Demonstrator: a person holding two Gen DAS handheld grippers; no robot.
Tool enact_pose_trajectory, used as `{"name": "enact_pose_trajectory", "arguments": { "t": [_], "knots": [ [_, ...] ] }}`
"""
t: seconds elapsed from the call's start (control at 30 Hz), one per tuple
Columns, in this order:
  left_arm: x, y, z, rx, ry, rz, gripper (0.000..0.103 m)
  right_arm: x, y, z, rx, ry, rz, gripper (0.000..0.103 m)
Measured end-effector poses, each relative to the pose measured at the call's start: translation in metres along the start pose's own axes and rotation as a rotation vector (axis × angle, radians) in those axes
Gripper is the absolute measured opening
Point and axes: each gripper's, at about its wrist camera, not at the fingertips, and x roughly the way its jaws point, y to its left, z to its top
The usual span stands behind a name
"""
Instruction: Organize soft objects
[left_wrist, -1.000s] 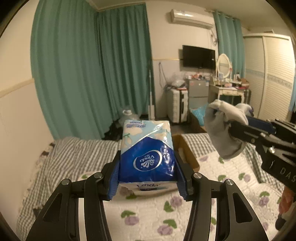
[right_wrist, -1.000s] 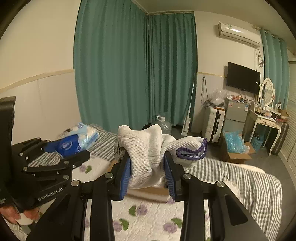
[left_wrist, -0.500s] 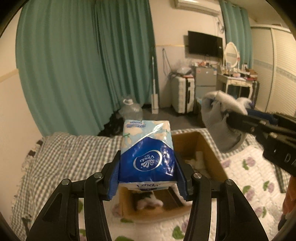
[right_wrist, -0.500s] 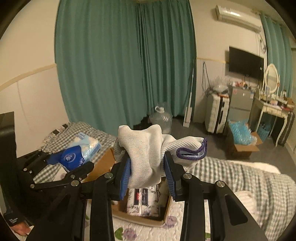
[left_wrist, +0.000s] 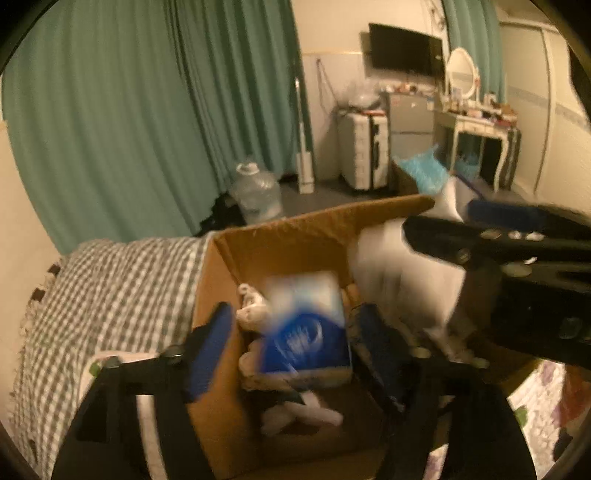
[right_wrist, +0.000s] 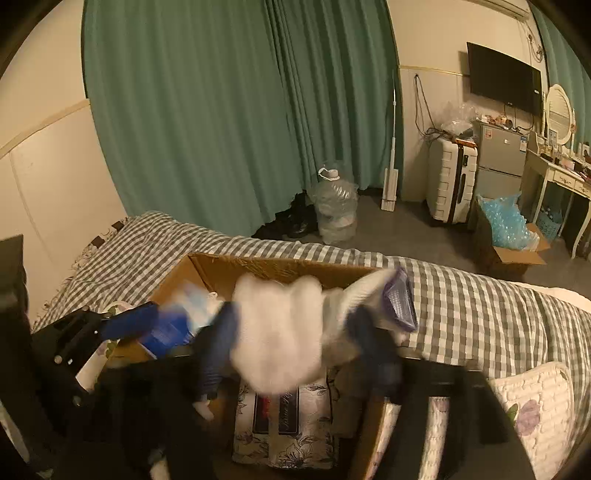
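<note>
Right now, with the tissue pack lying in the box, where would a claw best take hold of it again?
Grip the tissue pack across its two long sides, coming from above through the cardboard box's open top. It lies printed face up, and the left claw already straddles those sides, open. Blur hides finer detail.

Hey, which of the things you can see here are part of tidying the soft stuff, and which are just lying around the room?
Part of the job:
tissue pack
white knit cloth
cardboard box
floral pack in the box
left gripper
right gripper

Just lying about:
water jug
suitcase
TV
box of blue plastic
</note>
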Motion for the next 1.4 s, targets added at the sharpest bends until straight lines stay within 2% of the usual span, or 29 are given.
{"name": "enact_pose_trajectory", "arguments": {
  "t": [0.13,0.23,0.4,0.53,0.63,0.73,0.83,1.0,1.1,1.2,1.33,1.4],
  "knots": [
    [-0.003,-0.002,-0.005,0.003,0.013,0.035,0.078,-0.011,-0.001,0.001,0.009,-0.005,-0.028,0.075],
    [-0.016,-0.004,0.0,0.023,0.019,0.057,0.078,-0.039,-0.001,0.01,0.019,-0.024,-0.055,0.075],
    [-0.073,0.001,0.019,0.035,-0.052,0.075,0.078,-0.11,0.011,0.036,0.003,-0.11,-0.073,0.079],
    [-0.151,0.009,0.042,0.021,-0.165,0.097,0.086,-0.193,0.026,0.059,-0.024,-0.22,-0.087,0.082],
    [-0.213,0.015,0.056,0.001,-0.27,0.108,0.092,-0.245,0.039,0.068,-0.037,-0.278,-0.092,0.091],
    [-0.271,0.02,0.065,-0.022,-0.375,0.119,0.093,-0.296,0.054,0.07,-0.068,-0.328,-0.103,0.101],
    [-0.328,0.02,0.067,-0.038,-0.478,0.129,0.094,-0.343,0.066,0.065,-0.102,-0.384,-0.122,0.102],
    [-0.389,0.012,0.049,-0.043,-0.604,0.147,0.096,-0.398,0.074,0.04,-0.098,-0.471,-0.105,0.103],
    [-0.4,0.01,0.031,-0.057,-0.644,0.152,0.096,-0.408,0.072,0.022,-0.096,-0.5,-0.099,0.103],
    [-0.387,0.011,0.012,-0.085,-0.633,0.146,0.096,-0.402,0.069,0.002,-0.09,-0.509,-0.087,0.103],
    [-0.347,0.004,-0.022,-0.109,-0.576,0.208,0.096,-0.366,0.06,-0.033,-0.055,-0.481,-0.073,0.103],
    [-0.33,0.002,-0.037,-0.125,-0.551,0.203,0.096,-0.334,0.052,-0.055,-0.024,-0.454,-0.059,0.103]
  ]
}}
